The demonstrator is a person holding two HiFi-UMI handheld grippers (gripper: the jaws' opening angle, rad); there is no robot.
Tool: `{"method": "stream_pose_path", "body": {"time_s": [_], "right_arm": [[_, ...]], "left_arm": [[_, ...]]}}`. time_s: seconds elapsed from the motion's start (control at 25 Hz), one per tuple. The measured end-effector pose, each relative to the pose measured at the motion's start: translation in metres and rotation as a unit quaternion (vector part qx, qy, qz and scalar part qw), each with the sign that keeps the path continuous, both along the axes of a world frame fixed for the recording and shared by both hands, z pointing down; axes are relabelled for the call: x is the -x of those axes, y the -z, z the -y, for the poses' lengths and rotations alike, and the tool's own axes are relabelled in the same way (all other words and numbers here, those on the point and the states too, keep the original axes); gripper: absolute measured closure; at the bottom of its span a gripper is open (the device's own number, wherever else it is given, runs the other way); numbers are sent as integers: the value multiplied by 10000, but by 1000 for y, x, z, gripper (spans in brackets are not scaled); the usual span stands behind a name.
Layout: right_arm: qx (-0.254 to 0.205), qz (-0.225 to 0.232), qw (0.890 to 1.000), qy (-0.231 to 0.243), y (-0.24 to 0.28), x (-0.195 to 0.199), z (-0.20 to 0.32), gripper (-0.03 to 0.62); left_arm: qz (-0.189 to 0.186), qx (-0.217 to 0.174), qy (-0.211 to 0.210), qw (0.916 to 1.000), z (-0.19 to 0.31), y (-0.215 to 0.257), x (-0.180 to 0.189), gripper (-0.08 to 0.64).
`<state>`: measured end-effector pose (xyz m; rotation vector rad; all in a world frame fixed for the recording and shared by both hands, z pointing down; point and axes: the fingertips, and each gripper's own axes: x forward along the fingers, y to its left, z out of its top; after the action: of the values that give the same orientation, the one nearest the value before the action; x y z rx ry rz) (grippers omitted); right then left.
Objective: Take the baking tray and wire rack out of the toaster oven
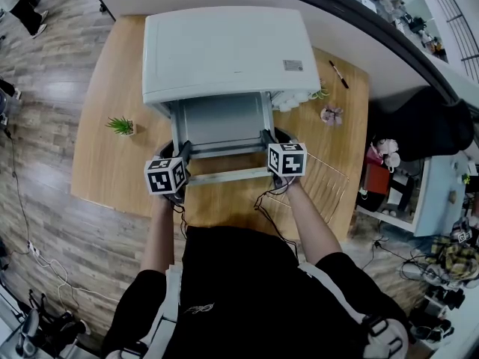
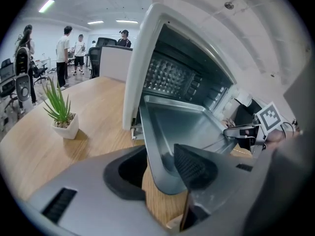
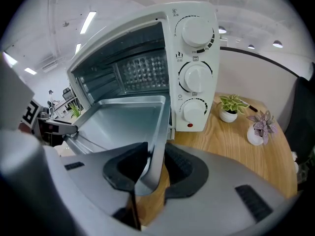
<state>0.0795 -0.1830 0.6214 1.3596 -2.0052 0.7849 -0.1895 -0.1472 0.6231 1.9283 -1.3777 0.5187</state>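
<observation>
Pale wood covers the table [image 1: 105, 163], which stands on a plank floor in an open office, with people standing far off in the left gripper view.

At its middle, the baking tray [image 1: 221, 122] sits half out of the white toaster oven [image 1: 232, 51], its back end inside the mouth and its front edge pointing to 6 o'clock, toward the person. Both front corners are gripped. The left tool [image 2: 160, 163] is clamped on the tray's left corner, with one ribbed pad inside the tray and the other jaw outside its rim. The right tool [image 3: 155, 166] is clamped on the right rim, which stands on edge between its two pads.

At about 4 o'clock from the tray, a wire rack [image 1: 325, 182] lies flat on the table beside the person's right arm — judging from that, the rack is already out and the tray is the half left to do. A small spiky plant [image 1: 121, 126] stands at 9 o'clock from the oven, and two little pots [image 1: 329, 114] at 3 o'clock.

So the step in hand looks like drawing the tray clear. Next, both hands should pull evenly toward 6 o'clock and hold the tray level — a skewed pull could jam it in its side rails — then set it on bare wood.
</observation>
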Motion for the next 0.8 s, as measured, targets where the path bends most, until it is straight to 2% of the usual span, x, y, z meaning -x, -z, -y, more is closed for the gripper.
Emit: {"method": "stream_pose_path", "body": {"time_s": [0.16, 0.32, 0.8], "right_arm": [[8, 3, 10000, -7, 0, 1, -1, 483], [-9, 42, 10000, 12, 3, 2, -3, 485], [67, 116, 9999, -37, 2, 1, -26, 485]], "left_arm": [[-102, 101, 174, 9997, 3, -1, 4, 384], [-289, 139, 372, 9988, 3, 2, 9, 424], [-16, 87, 97, 9999, -16, 8, 7, 425]]}}
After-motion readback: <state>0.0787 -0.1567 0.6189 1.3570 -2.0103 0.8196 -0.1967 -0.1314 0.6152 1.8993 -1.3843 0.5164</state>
